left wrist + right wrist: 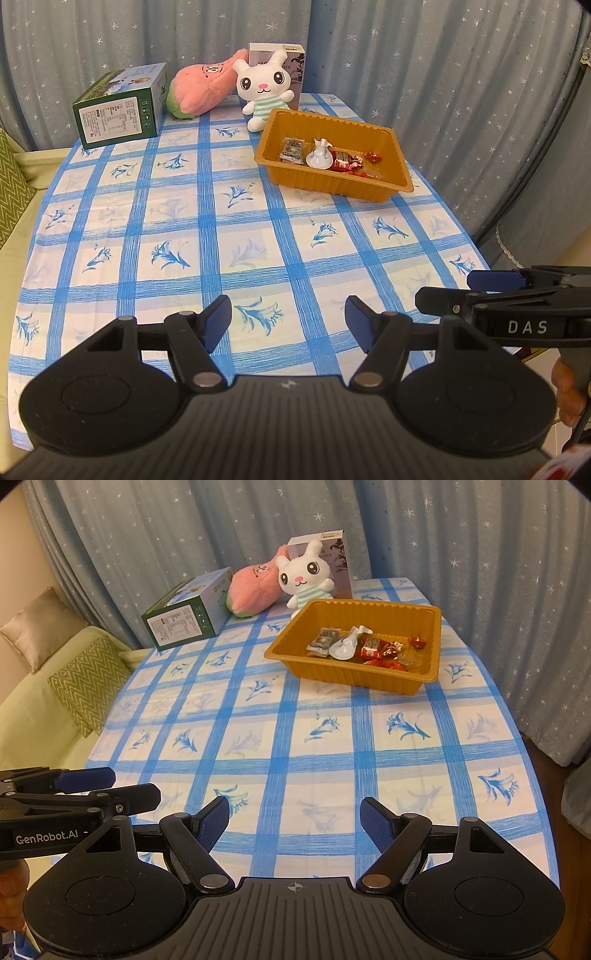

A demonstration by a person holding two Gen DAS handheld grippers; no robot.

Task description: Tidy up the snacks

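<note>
With both my tongs, left (pixel 288 325) and right (pixel 293 825), gaping empty over bare cloth, snacks (pixel 364 648) sit in the tray (pixel 354 677) at 1 o'clock, long axis 9-to-3, right nearer.

A green box (pixel 118 107), a pink plush (pixel 201 88) and a white bunny (pixel 264 86) stand in a row at the desk's (pixel 184 221) far edge, before a starred curtain (pixel 443 74). A grey box (pixel 295 66) stands behind the bunny.
</note>
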